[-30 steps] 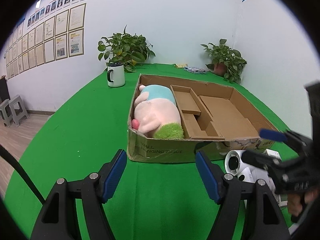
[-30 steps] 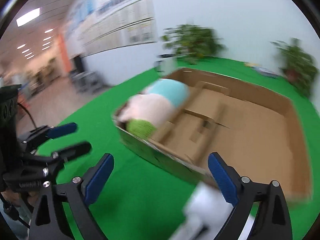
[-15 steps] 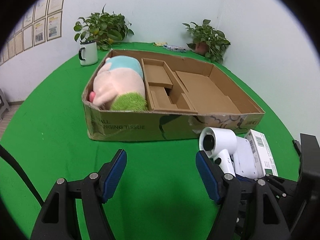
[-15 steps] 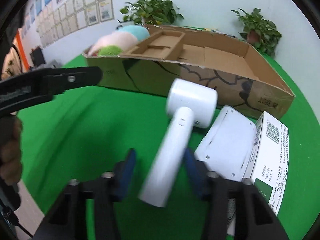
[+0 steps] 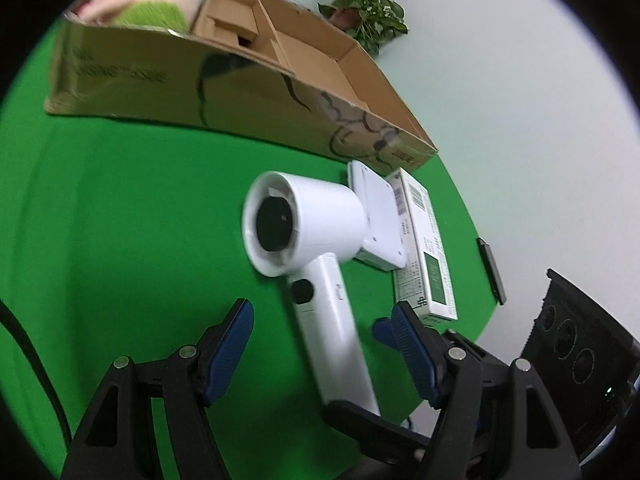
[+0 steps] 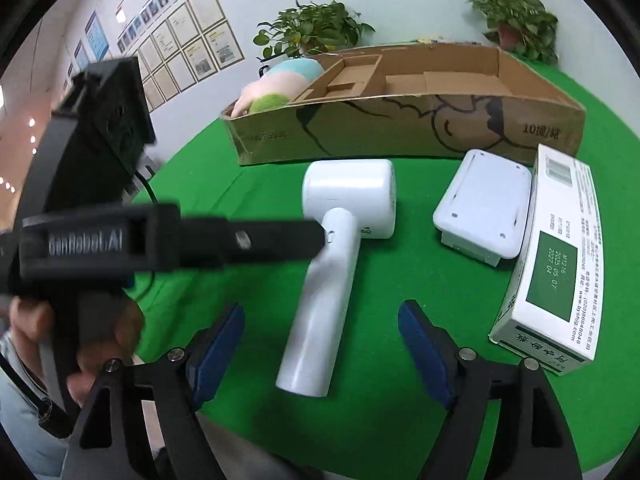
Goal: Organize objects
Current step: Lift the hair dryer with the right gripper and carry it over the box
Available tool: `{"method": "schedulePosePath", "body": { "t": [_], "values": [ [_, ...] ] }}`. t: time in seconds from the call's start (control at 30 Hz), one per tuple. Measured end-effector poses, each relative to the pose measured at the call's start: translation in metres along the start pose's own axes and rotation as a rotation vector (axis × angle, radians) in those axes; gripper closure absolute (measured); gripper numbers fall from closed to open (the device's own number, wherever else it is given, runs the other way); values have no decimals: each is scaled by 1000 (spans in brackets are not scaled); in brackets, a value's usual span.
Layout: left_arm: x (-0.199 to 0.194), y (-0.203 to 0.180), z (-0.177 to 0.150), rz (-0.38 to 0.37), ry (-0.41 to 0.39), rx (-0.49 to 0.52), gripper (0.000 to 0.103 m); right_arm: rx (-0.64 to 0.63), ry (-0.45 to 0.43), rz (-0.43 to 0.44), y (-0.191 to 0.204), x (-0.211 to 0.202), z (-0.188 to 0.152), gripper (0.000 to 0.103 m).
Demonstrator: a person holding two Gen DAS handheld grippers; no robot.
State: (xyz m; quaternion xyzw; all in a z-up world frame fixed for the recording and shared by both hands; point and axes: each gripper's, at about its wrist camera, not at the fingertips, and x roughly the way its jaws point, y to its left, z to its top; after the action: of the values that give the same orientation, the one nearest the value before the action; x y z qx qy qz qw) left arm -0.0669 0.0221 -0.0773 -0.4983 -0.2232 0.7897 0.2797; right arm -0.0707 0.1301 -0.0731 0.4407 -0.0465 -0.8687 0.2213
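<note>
A white hair dryer lies on the green table, handle toward me; it also shows in the right wrist view. My left gripper is open with the handle between its blue pads, not touching. My right gripper is open around the handle's end. The left gripper's black finger crosses the right wrist view and reaches the dryer's neck. A white flat device and a white-and-green carton lie right of the dryer. The cardboard box behind holds a plush toy.
Potted plants stand behind the box by the wall. A dark slim object lies at the table's right edge. The table's near edge is close under my right gripper. Framed papers hang on the left wall.
Both grippers have dropped and closed in on the hair dryer. The right gripper's jaws have widened around the handle. The left gripper has swung right, so the dryer now lies between its pads.
</note>
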Motion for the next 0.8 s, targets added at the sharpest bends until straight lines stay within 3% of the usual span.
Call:
{"method": "schedulePosePath", "body": {
  "t": [0.03, 0.13, 0.27, 0.33, 0.43, 0.6, 0.8],
  "values": [
    [6, 1, 2, -25, 12, -15, 33, -3, 15, -6, 0, 3, 1, 39],
    [15, 3, 6, -57, 13, -48, 35, 3, 36, 2, -2, 12, 0, 52],
    [21, 3, 7, -66, 30, -62, 54, -11, 39, -39, 2, 15, -2, 60],
    [22, 2, 4, -53, 38, -49, 60, -30, 39, -68, 7, 19, -4, 71],
    [22, 3, 1, -39, 37, -60, 69, -66, 22, -130, 17, 19, -11, 73],
    [18, 0, -2, -14, 33, -38, 69, -95, 1, -198, 28, 19, -17, 75],
    [2, -12, 4, -38, -22, -8, 69, -110, -59, -243, 32, 6, -12, 77]
  ]
}}
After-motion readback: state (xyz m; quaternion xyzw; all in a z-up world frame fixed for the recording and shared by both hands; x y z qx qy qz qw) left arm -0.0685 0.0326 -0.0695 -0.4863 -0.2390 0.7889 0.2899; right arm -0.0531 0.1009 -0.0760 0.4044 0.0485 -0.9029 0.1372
